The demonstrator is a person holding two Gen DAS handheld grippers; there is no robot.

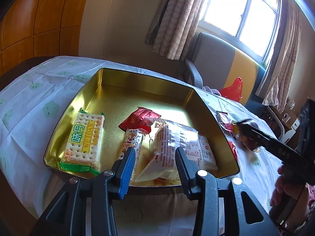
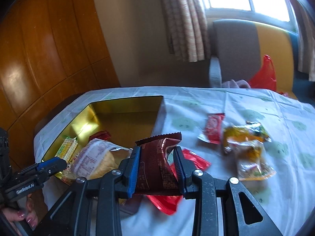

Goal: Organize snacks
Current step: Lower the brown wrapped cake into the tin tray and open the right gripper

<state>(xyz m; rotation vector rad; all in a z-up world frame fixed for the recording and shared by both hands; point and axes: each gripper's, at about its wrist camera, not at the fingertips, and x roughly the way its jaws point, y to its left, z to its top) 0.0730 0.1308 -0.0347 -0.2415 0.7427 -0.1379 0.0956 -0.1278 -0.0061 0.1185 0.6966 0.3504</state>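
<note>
1. We hold the right gripper (image 2: 157, 163) over the white tablecloth with pale green faces (image 2: 226, 102), and its jaws are clamped on a dark brown foil snack packet (image 2: 157, 157), which stands up between the pads clear of the cloth.

2. Under that packet lies a bright red foil packet (image 2: 195, 159), flat on the cloth just beside the tin's near corner.

3. The left gripper (image 1: 155, 163) hangs over the near edge of the shallow gold rectangular tin (image 1: 137, 78); its jaws stand apart with nothing pressed between them.

4. Inside the tin, we see a green-and-yellow cracker pack marked WEIDAN (image 1: 82, 141) on the left, a slim cartoon-printed stick pack (image 1: 132, 143) at the middle, a red wrapped snack (image 1: 141, 118) behind it, and a large clear-wrapped bread pack (image 1: 177, 147) on the right, right below our open jaws.

5. Out on the cloth, well right of the tin, a small red sachet (image 2: 212, 127) lies next to a pile of yellow-and-orange clear packets (image 2: 248, 143); they are blurred, so we cannot tell how many.

6. Beyond the table stand a grey-and-yellow armchair (image 1: 216, 59) holding a red plastic bag (image 1: 232, 90), patterned curtains (image 1: 177, 19) and a bright window (image 1: 242, 9).
</note>
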